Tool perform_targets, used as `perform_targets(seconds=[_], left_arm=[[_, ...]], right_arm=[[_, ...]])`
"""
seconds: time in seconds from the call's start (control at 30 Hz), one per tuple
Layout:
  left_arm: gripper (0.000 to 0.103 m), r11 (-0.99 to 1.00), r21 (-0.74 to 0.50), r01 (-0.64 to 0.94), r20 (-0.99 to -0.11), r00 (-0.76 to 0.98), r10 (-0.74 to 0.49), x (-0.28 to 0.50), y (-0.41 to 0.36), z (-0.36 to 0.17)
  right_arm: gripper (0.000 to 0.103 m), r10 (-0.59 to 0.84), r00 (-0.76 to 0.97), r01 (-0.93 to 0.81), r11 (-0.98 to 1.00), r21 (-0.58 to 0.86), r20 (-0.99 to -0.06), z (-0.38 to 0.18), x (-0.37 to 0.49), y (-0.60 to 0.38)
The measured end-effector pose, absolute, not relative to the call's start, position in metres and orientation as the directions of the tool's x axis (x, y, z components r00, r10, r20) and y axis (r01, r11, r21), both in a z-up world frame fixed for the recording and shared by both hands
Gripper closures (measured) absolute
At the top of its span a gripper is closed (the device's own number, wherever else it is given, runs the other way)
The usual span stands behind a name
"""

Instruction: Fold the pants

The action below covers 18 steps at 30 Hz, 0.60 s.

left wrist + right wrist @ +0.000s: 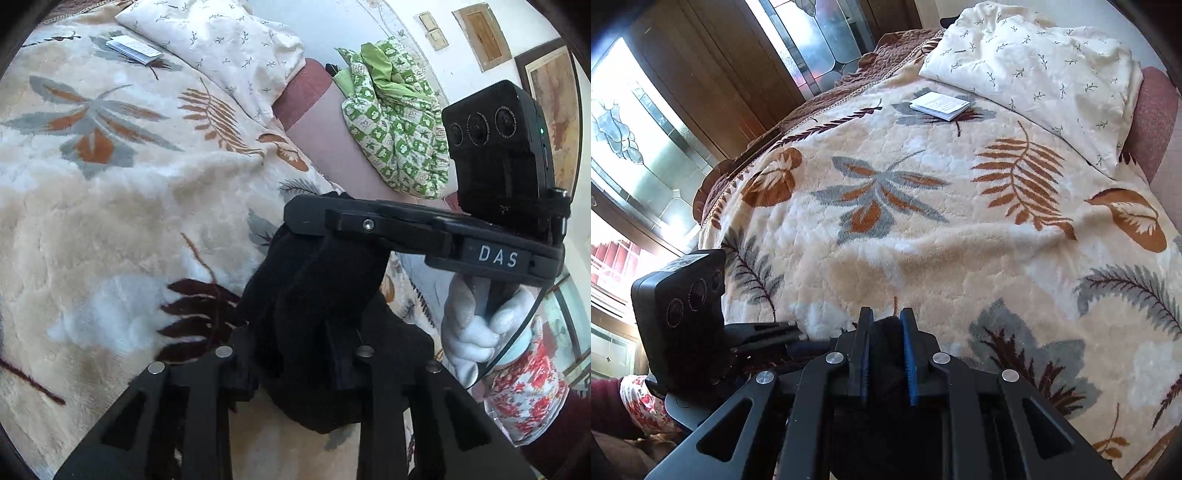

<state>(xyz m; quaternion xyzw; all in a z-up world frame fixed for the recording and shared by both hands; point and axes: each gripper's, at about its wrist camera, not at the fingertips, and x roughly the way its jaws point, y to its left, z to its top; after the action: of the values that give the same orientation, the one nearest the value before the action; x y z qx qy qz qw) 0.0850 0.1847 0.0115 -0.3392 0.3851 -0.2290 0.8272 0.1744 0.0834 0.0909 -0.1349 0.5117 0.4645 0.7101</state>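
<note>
Holding the black pants (314,295) bunched and lifted above the bed, both grippers have fabric in them: the right gripper (886,354) has its blue-padded jaws pinching a thick wad of dark cloth, and the left gripper (295,373) has its jaws closed on the lower part of the same bundle, as far as the dark cloth lets one judge. No neat fold shows yet; the garment hangs in a lump, so I judge the task to be early, with spreading flat and every fold still ahead.

From the right wrist view, the leaf-patterned blanket (923,240) lies open from 10 to 2 o'clock, room enough to lay the pants out. A small booklet (940,105) sits near 12, the pillow (1034,70) at 1, and the bed edge falls away at 9 toward the windows (646,155).
</note>
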Motion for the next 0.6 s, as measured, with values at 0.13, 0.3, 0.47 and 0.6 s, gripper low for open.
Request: perform_targets(seconds=[0.13, 0.3, 0.47, 0.6], left_arm=[[0.08, 0.656, -0.741, 0.144, -0.459, 0.605, -0.651, 0.08, 0.171, 0.031], [0.08, 0.657, -0.733, 0.176, -0.445, 0.606, -0.659, 0.079, 0.143, 0.057], [0.08, 0.665, -0.72, 0.198, -0.468, 0.569, -0.677, 0.089, 0.095, 0.066], [0.077, 0.693, -0.689, 0.212, -0.51, 0.536, -0.672, 0.091, 0.053, 0.063]], right_arm=[[0.087, 0.536, 0.08, -0.785, 0.554, 0.279, -0.84, 0.103, 0.17, 0.07], [0.087, 0.552, 0.134, -0.736, 0.612, 0.29, -0.823, 0.117, 0.176, 0.028], [0.087, 0.553, 0.182, -0.679, 0.668, 0.303, -0.813, 0.119, 0.179, -0.022], [0.087, 0.554, 0.208, -0.62, 0.712, 0.33, -0.806, 0.108, 0.181, -0.069]])
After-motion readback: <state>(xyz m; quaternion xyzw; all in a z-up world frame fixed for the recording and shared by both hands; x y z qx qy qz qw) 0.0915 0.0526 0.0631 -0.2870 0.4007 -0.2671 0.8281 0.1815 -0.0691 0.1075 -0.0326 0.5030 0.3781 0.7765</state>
